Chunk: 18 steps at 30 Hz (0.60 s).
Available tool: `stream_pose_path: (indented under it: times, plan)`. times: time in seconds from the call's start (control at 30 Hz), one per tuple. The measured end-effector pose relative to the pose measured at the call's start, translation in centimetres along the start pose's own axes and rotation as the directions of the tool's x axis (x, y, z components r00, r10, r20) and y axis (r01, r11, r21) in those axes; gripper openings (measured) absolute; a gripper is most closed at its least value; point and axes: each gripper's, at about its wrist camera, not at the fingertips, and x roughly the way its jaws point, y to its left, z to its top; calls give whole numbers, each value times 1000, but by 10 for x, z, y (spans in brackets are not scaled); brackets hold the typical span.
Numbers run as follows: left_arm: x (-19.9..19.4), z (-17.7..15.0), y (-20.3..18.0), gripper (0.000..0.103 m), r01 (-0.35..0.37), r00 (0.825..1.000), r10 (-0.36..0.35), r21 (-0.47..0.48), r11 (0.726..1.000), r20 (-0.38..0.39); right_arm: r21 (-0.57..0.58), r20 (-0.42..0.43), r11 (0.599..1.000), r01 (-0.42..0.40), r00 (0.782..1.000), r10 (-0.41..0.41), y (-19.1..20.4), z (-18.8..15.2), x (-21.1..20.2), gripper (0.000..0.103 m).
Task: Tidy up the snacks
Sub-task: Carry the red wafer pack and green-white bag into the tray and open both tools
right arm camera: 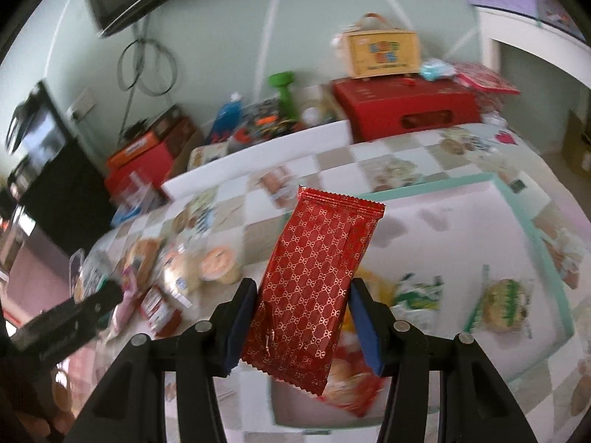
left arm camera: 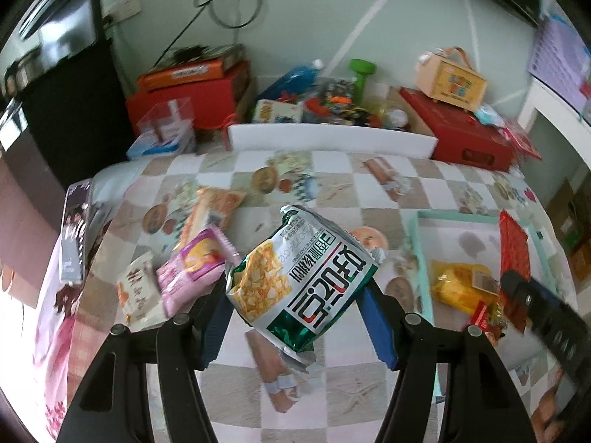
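Observation:
My left gripper (left arm camera: 295, 295) is shut on a green and white cracker bag (left arm camera: 299, 273) and holds it above the checkered tablecloth (left arm camera: 332, 184). My right gripper (right arm camera: 304, 291) is shut on a red foil packet with a gold pattern (right arm camera: 314, 288), held upright over the mint-rimmed tray (right arm camera: 424, 188). The tray (left arm camera: 421, 243) also shows in the left wrist view, with the red packet (left arm camera: 513, 243) and the right gripper's finger (left arm camera: 535, 306) above it. A yellow packet (left arm camera: 461, 288) lies in the tray. Loose snacks, a pink packet (left arm camera: 195, 269) among them, lie on the left.
Red boxes (left arm camera: 469, 136), a green dumbbell (left arm camera: 360, 74), a wooden toy box (left arm camera: 450, 81) and clutter line the back behind a white board (left arm camera: 332, 140). In the tray lie green-white packets (right arm camera: 417, 291) and a round snack (right arm camera: 506, 302). A black cabinet (left arm camera: 62, 110) stands at left.

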Motion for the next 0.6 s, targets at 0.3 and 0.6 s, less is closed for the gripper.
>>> stream_pose_path:
  times: [0.3, 0.6]
  plan:
    - [15, 1, -64, 67, 31, 999, -28, 155, 987, -21, 156, 40, 984, 89, 995, -96, -74, 17, -6, 54]
    - [35, 14, -144, 67, 130, 990, -113, 280, 951, -79, 276, 24, 951, 141, 988, -153, -131, 16, -3, 54]
